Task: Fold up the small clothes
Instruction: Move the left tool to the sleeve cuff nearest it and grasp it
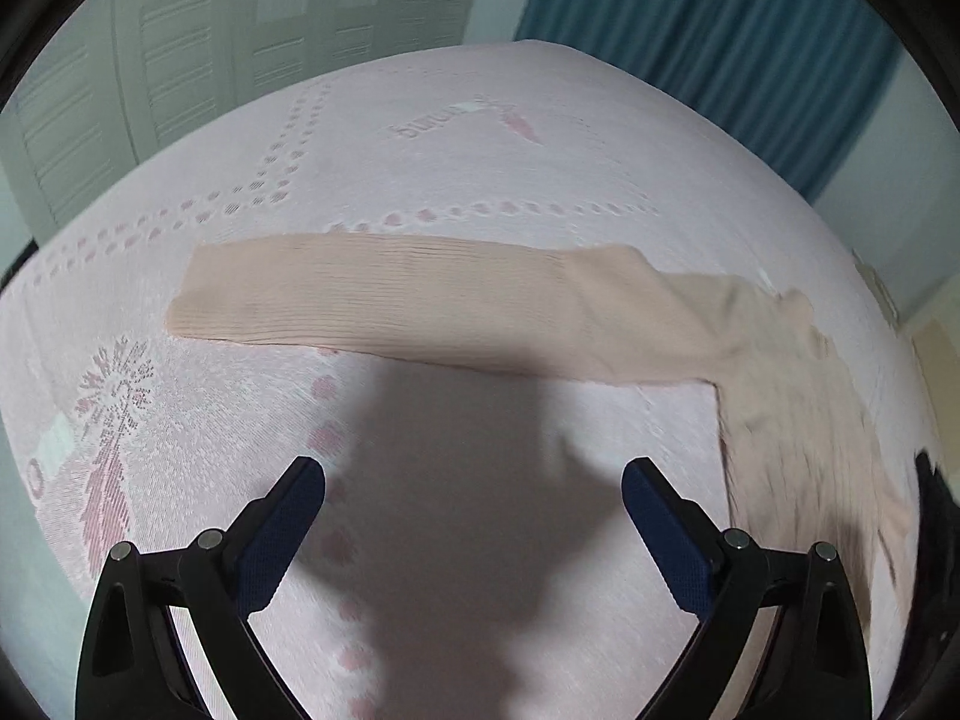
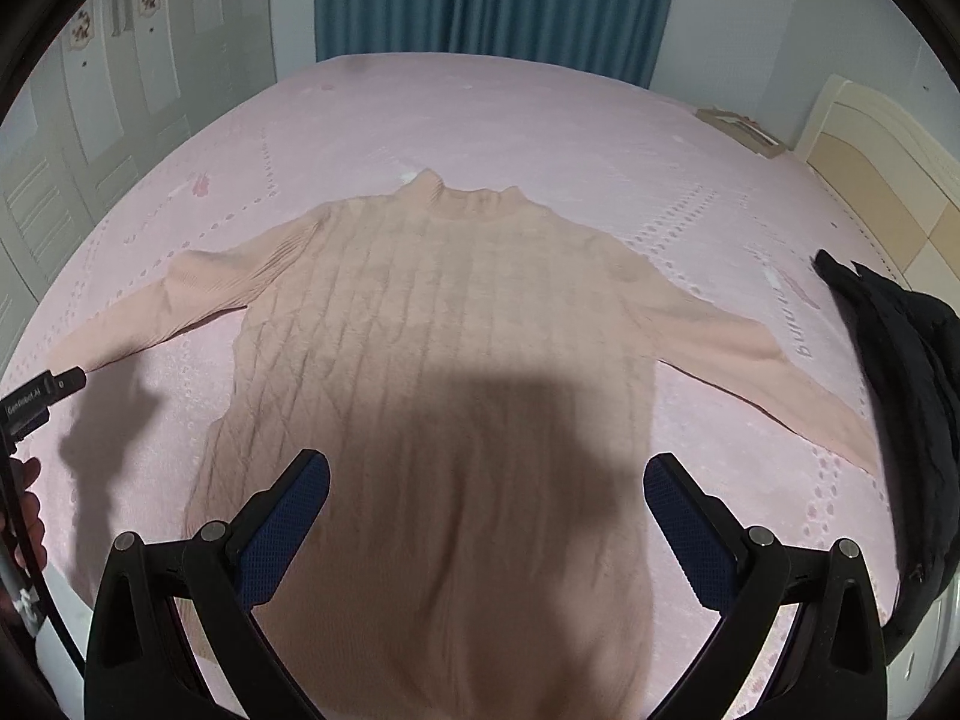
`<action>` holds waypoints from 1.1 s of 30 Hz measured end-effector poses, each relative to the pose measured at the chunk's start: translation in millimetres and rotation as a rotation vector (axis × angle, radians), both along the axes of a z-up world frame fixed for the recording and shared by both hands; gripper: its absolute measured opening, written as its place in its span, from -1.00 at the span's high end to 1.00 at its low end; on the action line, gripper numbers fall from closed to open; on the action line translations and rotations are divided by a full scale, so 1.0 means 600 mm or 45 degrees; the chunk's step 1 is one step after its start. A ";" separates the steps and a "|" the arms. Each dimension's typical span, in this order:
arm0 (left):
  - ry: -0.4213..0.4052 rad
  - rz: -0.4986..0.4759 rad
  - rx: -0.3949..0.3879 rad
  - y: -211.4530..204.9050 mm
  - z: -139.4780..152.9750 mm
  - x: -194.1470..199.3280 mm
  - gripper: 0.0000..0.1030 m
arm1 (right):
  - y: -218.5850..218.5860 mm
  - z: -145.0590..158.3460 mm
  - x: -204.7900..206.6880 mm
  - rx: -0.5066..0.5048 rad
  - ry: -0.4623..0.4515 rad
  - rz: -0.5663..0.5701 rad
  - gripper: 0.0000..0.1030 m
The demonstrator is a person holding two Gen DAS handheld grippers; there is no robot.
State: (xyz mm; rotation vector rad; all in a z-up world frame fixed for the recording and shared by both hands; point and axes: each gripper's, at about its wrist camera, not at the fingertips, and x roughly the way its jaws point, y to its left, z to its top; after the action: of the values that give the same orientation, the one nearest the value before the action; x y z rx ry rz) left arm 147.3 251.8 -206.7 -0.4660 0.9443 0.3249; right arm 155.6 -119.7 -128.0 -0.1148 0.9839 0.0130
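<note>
A peach cable-knit sweater (image 2: 444,324) lies flat on the pink bed, collar away from me, both sleeves spread out to the sides. My right gripper (image 2: 486,480) is open and empty, hovering over the sweater's lower body. In the left wrist view one sleeve (image 1: 384,294) stretches across the bed, with the sweater's body (image 1: 798,420) at the right. My left gripper (image 1: 474,480) is open and empty, above bare bedspread just short of the sleeve. The other gripper's body (image 2: 36,399) shows at the left edge of the right wrist view.
The pink patterned bedspread (image 2: 540,120) covers the whole bed. A black garment (image 2: 900,390) lies at the bed's right edge. A cream headboard (image 2: 888,162) is far right, a teal curtain (image 2: 498,0) and white wardrobe doors (image 2: 120,90) behind.
</note>
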 end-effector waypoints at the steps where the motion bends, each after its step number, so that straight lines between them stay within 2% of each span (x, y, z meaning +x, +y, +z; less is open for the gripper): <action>1: -0.004 0.011 -0.007 0.005 -0.002 -0.001 -0.88 | 0.004 -0.002 0.003 -0.003 0.003 0.004 -0.99; 5: -0.014 0.037 -0.044 0.031 -0.019 0.007 -0.88 | 0.022 -0.014 0.013 -0.016 0.018 0.018 -0.99; 17: 0.010 0.079 -0.073 0.061 -0.056 0.028 -0.75 | 0.050 -0.033 0.024 -0.042 0.044 0.040 -0.99; 33: 0.006 0.089 -0.020 0.067 -0.060 0.025 -0.72 | 0.077 -0.042 0.021 -0.053 0.058 0.068 -0.99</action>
State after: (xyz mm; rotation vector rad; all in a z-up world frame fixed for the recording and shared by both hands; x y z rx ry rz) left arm 162.1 292.0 -242.5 -0.5139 0.9370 0.3817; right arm 167.9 -73.7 -153.4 -0.1797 1.0265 0.0439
